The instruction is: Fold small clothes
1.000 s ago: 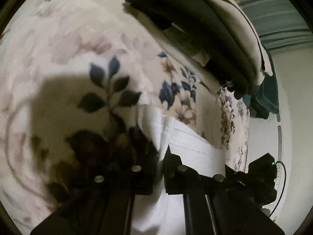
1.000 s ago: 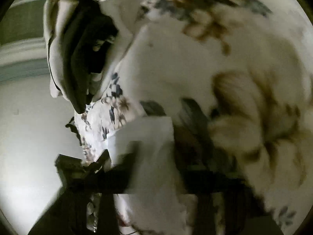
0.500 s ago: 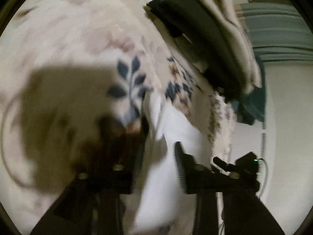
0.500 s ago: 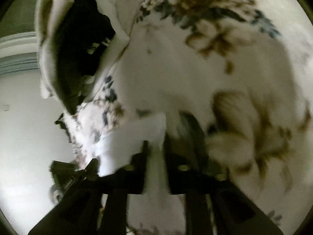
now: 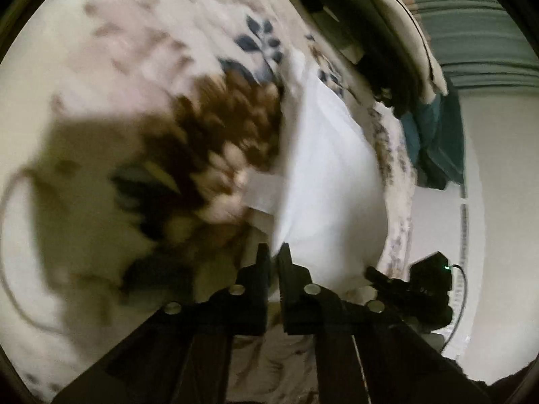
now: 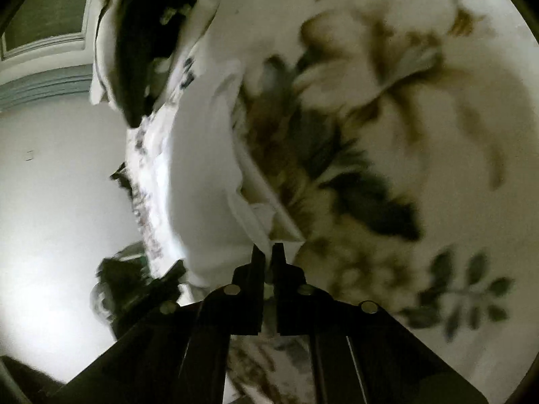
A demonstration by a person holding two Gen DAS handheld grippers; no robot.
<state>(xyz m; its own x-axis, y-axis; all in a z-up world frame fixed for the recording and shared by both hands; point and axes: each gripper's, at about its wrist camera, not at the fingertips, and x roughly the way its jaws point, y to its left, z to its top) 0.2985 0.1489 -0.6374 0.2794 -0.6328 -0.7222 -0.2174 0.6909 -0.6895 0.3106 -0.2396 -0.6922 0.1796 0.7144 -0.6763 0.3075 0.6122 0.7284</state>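
1. The floral sheet [image 5: 141,47] covers the work surface. In the left wrist view its edge runs down the right side, and past it lies bare pale floor [image 5: 498,202].
2. In the right wrist view the sheet's [image 6: 421,50] edge runs down the left side, with the pale floor [image 6: 60,185] beyond it.
3. A stack of folded clothes [image 5: 370,27], dark and cream layers, sits at the far end of the sheet near that edge. In the right wrist view the stack [image 6: 141,40] is at upper left.
4. Open sheet spreads wide on the left of the left wrist view and on the right of the right wrist view. Both views are blurred, and a shadow darkens the sheet at lower left in the left wrist view.
5. The white cloth [image 5: 330,175] lies along the sheet's edge, running from the gripper tips away toward the stack without reaching it.
6. The left gripper [image 5: 273,252] has its fingers pressed together on the near corner of the cloth, which rises from the tips in a taut fold.
7. The right gripper [image 6: 267,252] is likewise pinched shut on the cloth [image 6: 205,175], gripping a bunched corner right at its tips.
8. In each view the other gripper shows as a dark shape beyond the cloth, over the sheet's edge.
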